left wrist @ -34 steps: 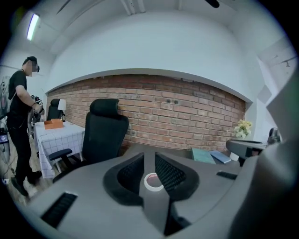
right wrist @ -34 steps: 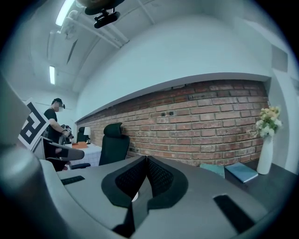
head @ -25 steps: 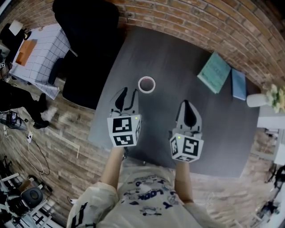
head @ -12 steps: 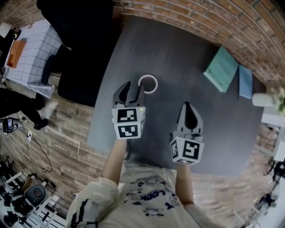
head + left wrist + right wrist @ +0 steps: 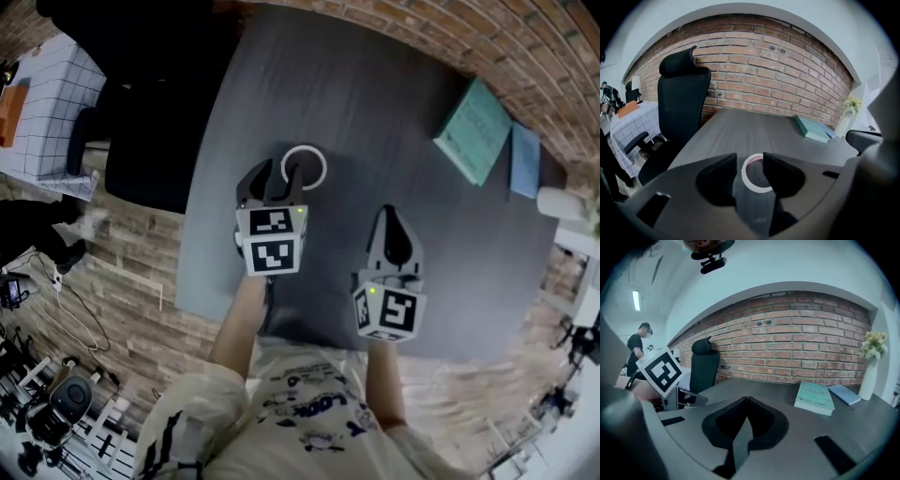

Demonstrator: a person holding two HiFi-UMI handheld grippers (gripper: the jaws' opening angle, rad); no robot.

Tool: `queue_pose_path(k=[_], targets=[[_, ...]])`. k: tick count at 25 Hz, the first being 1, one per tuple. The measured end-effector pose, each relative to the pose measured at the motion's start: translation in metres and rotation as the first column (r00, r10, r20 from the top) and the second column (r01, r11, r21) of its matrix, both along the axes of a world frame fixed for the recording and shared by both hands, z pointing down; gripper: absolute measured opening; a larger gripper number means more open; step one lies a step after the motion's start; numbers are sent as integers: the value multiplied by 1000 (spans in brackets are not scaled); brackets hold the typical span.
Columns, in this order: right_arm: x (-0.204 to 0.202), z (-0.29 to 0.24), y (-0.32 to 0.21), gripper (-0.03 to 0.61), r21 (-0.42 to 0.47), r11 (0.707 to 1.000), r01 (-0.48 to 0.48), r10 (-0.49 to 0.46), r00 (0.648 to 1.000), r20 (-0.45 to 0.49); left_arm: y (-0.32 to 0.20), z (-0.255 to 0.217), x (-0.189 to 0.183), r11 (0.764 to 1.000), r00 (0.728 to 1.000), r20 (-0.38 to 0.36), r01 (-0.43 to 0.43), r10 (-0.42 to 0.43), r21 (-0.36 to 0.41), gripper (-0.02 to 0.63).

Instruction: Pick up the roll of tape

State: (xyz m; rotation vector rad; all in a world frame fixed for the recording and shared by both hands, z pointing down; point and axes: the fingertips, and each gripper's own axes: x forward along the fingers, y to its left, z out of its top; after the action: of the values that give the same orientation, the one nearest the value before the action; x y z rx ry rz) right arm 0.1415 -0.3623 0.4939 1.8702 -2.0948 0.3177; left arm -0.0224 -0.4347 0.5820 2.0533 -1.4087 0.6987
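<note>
Nearest the person, the right gripper (image 5: 390, 214) hangs over the near part of the grey desk (image 5: 375, 103) with its jaws pressed together and nothing in them. It looks parked, not part of the pick.

A bit farther and to the left, the left gripper (image 5: 277, 172) is tipped down at the desk with its jaws spread wide. They've just been opening, and nothing's pinched between them yet.

The roll of tape (image 5: 323, 167) lies flat on the desk right at those tips. From the left gripper's own view, the white ring (image 5: 746, 177) sits in the gap, with the right jaw covering its right side. That jaw looks lined up over the hole, so I'd guess it'll grab the ring wall. Can't tell if anything's touching yet.

So the approach is pretty much done. What's left is closing on the tape and lifting it.

Far right there's a teal book (image 5: 476, 131), well clear, and a black chair (image 5: 150, 141) off the left edge.
</note>
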Motion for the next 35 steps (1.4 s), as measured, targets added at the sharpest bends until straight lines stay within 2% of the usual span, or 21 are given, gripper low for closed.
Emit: queue_pose_path(k=[6, 12, 20, 30, 35], targets=[[12, 20, -6, 3, -41, 999, -9, 9, 1000, 10, -3, 34, 9, 995, 1000, 4, 20, -19, -97, 155], [15, 36, -10, 3, -78, 997, -8, 9, 1000, 15, -3, 63, 4, 982, 998, 50, 36, -28, -184, 154], [17, 50, -9, 3, -111, 994, -8, 10, 1000, 22, -3, 72, 7, 979, 997, 71, 5, 9, -202, 146], [18, 56, -8, 3, -122, 992, -19, 22, 999, 23, -8, 76, 8, 981, 997, 73, 27, -14, -190, 48], [20, 55, -7, 3, -121, 992, -30, 33, 999, 28, -9, 75, 7, 982, 995, 96, 19, -1, -187, 40]])
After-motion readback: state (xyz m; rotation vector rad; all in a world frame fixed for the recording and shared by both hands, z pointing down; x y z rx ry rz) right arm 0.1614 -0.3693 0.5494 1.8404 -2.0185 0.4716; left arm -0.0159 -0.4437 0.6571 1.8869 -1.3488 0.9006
